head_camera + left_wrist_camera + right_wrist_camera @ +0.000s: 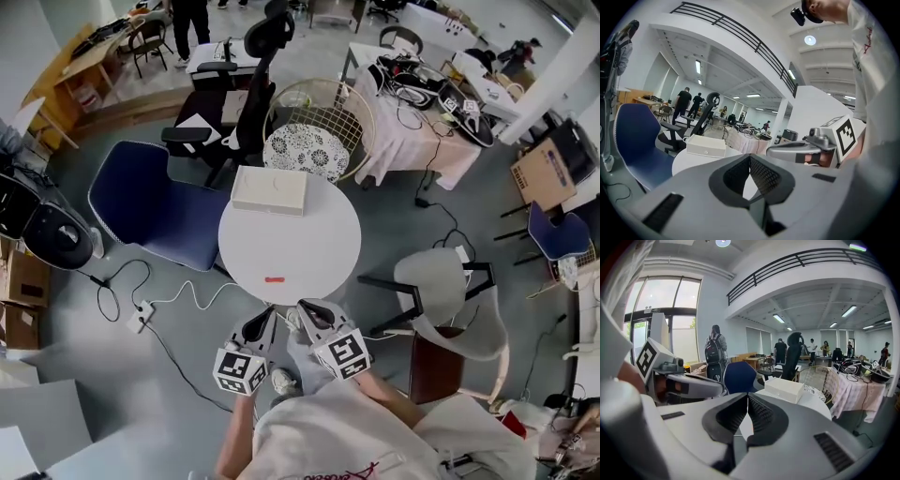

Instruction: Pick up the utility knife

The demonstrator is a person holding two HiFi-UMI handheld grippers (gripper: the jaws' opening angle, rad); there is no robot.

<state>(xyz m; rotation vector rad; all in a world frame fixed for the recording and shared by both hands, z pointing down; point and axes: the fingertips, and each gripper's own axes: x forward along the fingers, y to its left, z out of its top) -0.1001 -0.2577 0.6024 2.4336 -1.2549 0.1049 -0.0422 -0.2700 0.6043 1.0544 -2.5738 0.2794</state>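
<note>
Ahead of both grippers, near the closest edge of the round white table [323, 220], the utility knife [275, 278] lies flat as a small red bar, nearly in line with the left gripper [268, 319] and ahead-left of the right gripper [304, 309]; a white box [269, 190] sits well beyond it. Both grippers have their jaws pressed together on nothing, so either must spread before gripping. The knife looks light, stiff and low, so I judge a pinch across the handle's middle safest; its blade end is too small to tell.
</note>
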